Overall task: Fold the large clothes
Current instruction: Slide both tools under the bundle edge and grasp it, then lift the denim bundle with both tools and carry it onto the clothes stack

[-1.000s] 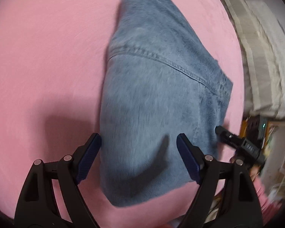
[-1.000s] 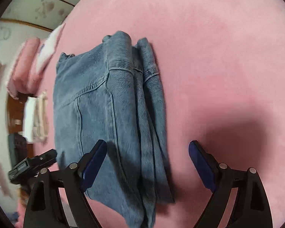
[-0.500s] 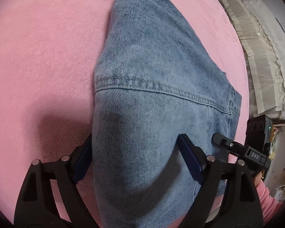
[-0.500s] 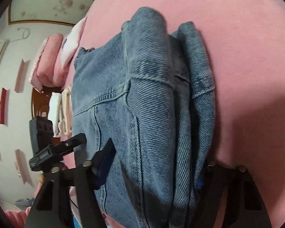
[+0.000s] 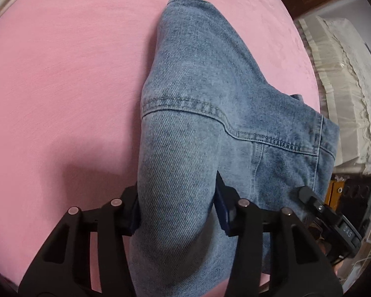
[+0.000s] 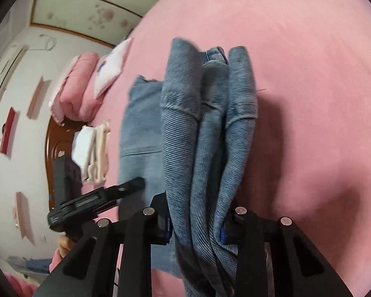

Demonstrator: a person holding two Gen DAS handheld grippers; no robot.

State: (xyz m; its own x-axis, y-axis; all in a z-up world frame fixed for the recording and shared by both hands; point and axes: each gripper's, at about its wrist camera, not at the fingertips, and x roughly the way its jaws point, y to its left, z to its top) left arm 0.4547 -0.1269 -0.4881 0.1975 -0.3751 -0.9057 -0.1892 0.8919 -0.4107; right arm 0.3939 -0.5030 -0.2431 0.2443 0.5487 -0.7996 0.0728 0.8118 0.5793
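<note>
A folded pair of blue jeans [image 5: 205, 104] lies on a pink bed cover [image 5: 61, 86]. My left gripper [image 5: 178, 208] is shut on the near fold of the jeans, denim bulging between its blue pads. In the right wrist view my right gripper [image 6: 197, 222] is shut on the layered edge of the jeans [image 6: 205, 136], several denim folds squeezed between the jaws and lifted off the pink cover [image 6: 309, 74]. The right gripper shows at the left wrist view's right edge [image 5: 334, 220]; the left gripper shows in the right wrist view [image 6: 96, 200].
A pile of white bedding [image 5: 346, 79] lies beyond the bed's right edge. Folded pink and white linens [image 6: 86, 91] and a white cloth stack [image 6: 94, 153] lie at the far side. A dark wooden headboard [image 6: 54, 143] stands behind them.
Both grippers closed on the jeans: open and apart a second ago, then moved in around the denim, now clamped. The right side's folds are bunched and raised.
</note>
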